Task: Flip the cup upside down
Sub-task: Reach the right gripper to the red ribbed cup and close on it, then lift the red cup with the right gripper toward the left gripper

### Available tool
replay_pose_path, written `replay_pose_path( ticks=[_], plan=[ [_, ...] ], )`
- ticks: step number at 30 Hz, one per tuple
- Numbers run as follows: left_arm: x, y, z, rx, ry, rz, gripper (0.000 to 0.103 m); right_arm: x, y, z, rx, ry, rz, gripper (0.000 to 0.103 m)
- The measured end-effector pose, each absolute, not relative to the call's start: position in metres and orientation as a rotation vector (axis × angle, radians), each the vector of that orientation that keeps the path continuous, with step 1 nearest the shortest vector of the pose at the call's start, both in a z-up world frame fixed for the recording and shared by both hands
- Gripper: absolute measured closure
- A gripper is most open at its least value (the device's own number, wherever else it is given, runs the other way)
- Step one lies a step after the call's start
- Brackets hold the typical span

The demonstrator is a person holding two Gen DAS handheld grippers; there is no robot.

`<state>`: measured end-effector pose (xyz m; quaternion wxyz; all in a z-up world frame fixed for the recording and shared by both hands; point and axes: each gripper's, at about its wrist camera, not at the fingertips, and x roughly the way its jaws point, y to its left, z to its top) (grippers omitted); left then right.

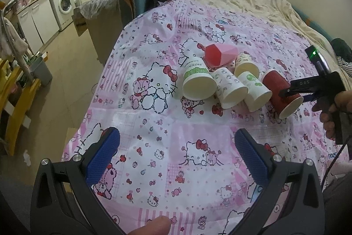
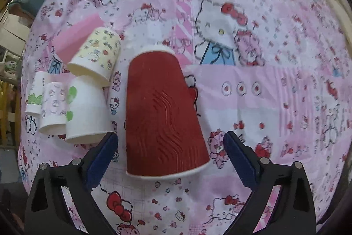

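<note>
A dark red ribbed paper cup (image 2: pixel 162 116) lies on its side on the pink cartoon-print cloth (image 2: pixel 275 102), its open rim toward the right wrist camera. My right gripper (image 2: pixel 171 147) is open, with the blue pads (image 2: pixel 103 158) on either side of the cup's rim end and a gap on both sides. In the left wrist view the red cup (image 1: pixel 279 91) lies at the right end of a row of cups, with the right gripper (image 1: pixel 292 91) over it. My left gripper (image 1: pixel 176 147) is open and empty above the cloth, nearer the camera than the cups.
Several other paper cups lie on their sides: a green-print one (image 1: pixel 197 80), a cartoon-print one (image 1: pixel 228 88), a white green-dot one (image 1: pixel 255 89), a yellowish one (image 1: pixel 245 65) and a pink one (image 1: pixel 220 54). The table's left edge drops to the floor (image 1: pixel 72 72). A rumpled beige blanket (image 1: pixel 253 1) lies beyond.
</note>
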<state>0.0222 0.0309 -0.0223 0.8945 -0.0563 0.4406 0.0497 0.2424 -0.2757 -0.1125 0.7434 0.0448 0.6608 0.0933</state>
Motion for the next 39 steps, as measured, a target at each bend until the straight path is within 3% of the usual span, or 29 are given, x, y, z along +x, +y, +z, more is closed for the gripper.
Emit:
replay_pose_path(
  ticks=[3,9,19,26,39],
  plan=[
    [0.023,0.029,-0.022,-0.123,0.921,0.092,0.000,0.240,-0.279,-0.127,0.189,1.487,0.204,0.017],
    [0.023,0.025,-0.020,-0.125,0.925,0.062,0.000,0.229,-0.282,-0.126,0.226,1.429,0.199,0.021],
    [0.026,0.033,-0.022,-0.157,0.937,0.095,0.000,0.168,-0.325,-0.075,0.374,1.292,0.160,0.022],
    [0.022,0.034,-0.019,-0.139,0.925,0.108,0.000,0.109,-0.302,-0.039,0.441,1.226,0.227,0.022],
    [0.020,0.050,-0.015,-0.179,0.918,0.151,0.000,0.060,-0.199,-0.087,0.557,1.334,0.324,0.021]
  ],
)
